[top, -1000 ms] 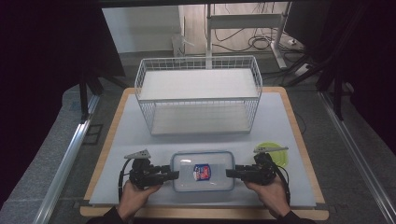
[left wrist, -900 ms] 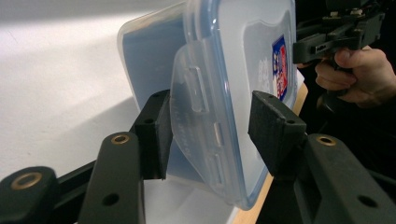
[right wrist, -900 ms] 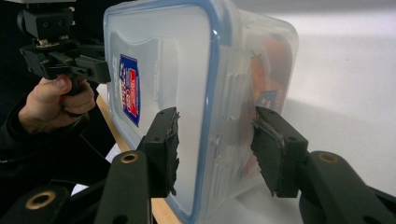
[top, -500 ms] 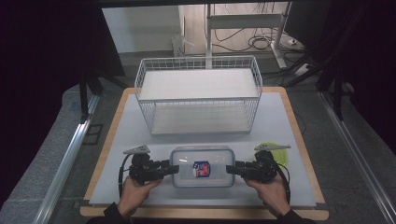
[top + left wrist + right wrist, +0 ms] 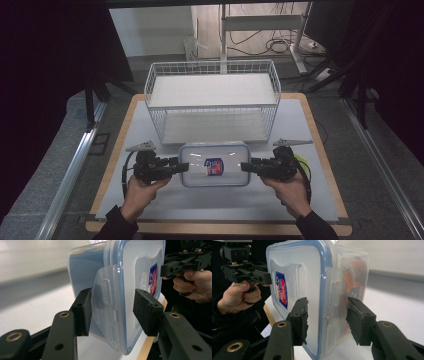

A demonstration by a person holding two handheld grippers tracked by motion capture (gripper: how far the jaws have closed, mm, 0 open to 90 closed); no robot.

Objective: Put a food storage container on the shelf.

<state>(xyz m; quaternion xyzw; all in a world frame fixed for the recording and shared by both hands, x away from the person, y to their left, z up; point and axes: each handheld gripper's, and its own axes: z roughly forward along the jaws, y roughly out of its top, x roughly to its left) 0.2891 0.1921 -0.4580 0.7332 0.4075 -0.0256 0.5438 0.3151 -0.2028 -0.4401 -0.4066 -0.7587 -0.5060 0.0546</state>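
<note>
Clear lidded container [image 5: 214, 164] lies long axis left-right between left gripper [image 5: 176, 167] and right gripper [image 5: 247, 166]. Each straddles a short end's latch flap, jaws parted, not clamped.

We see lab-style recording space: white wood-edged tabletop [image 5: 310, 125] on grey carpet, dark curtains [image 5: 50, 60] both sides, loose black cables [image 5: 280, 46] under metal desk frame [image 5: 260, 22] behind.

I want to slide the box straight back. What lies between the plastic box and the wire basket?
Nothing: in the high view, just a narrow strip of bare table separates the plastic box from the wire basket.
</note>
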